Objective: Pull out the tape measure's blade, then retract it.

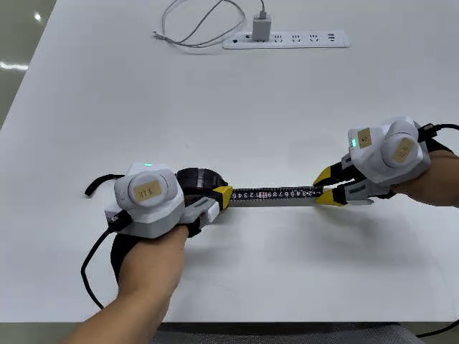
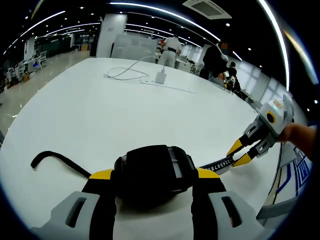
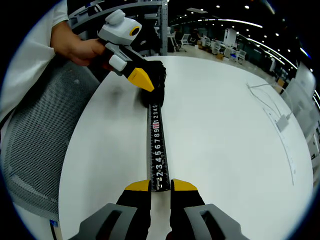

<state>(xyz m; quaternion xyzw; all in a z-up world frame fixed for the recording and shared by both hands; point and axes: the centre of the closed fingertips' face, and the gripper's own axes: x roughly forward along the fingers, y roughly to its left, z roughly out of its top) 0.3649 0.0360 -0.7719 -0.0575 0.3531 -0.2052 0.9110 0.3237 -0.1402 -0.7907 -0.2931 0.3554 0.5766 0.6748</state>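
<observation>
A black tape measure case (image 1: 203, 183) (image 2: 155, 170) (image 3: 156, 82) rests on the white table, and my left gripper (image 1: 215, 197) (image 2: 156, 174) is shut on it. A black wrist strap (image 2: 55, 161) trails off to the case's left. The dark numbered blade (image 1: 272, 193) (image 3: 157, 150) (image 2: 218, 164) runs out flat over the table toward the right. My right gripper (image 1: 323, 188) (image 3: 160, 187) is shut on the blade's free end, its yellow tips pinching it.
A white power strip (image 1: 287, 39) with a plugged-in charger and coiled white cable (image 1: 193, 29) lies at the far side of the table (image 1: 237, 107). The table's near edge runs just below my left hand. People stand in the background of the left gripper view.
</observation>
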